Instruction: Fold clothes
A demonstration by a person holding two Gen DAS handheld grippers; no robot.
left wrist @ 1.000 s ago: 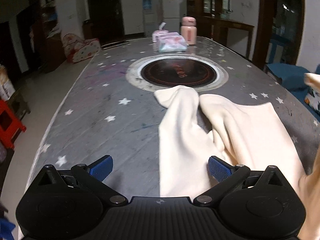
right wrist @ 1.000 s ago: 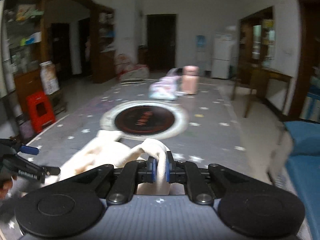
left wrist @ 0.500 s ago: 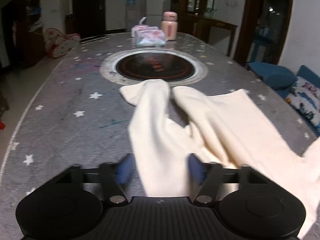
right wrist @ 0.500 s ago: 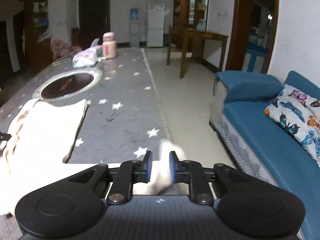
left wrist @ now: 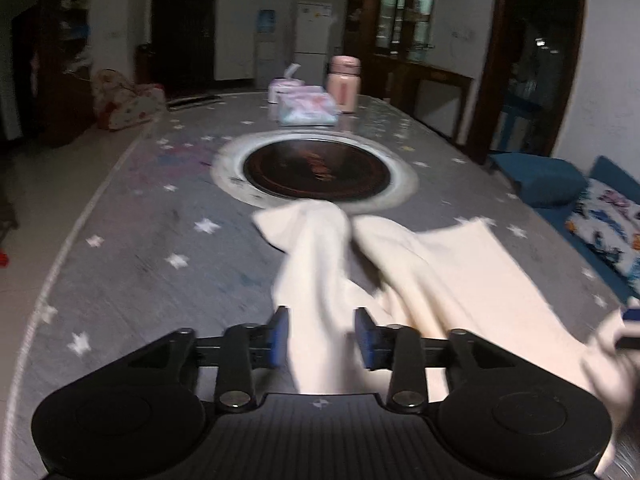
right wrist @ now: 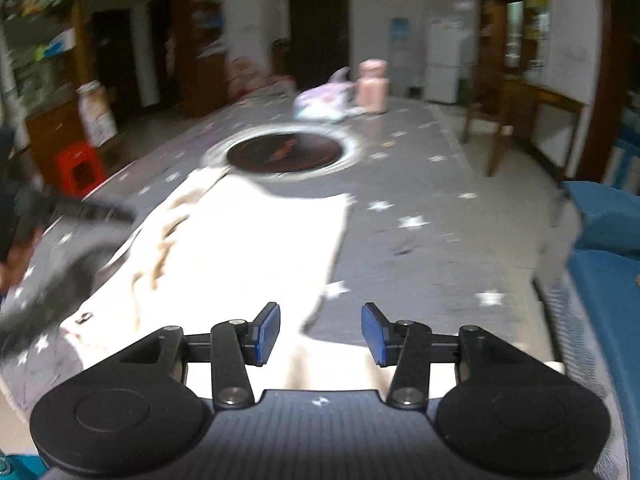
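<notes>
Near table (left wrist: pixel 132 264): bare starred top left of the cream garment (left wrist: pixel 452 272), room to pass.
Centre: round inset burner (left wrist: pixel 316 166), flush with the top; the garment's far end touches its rim.
Far end: tissue pack (left wrist: pixel 307 109) and pink bottle (left wrist: pixel 344 84), standing obstacles.
Right edge: bare strip (right wrist: pixel 432 240) between garment and blue sofa (right wrist: pixel 604 216).

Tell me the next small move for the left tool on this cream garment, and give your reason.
Probably close the left tool on the sleeve of the cream garment. Its jaws stand open with the sleeve fabric running between them but not pinched. The right tool is open too, over the garment's near edge, so nothing holds the cloth yet for a fold.
</notes>
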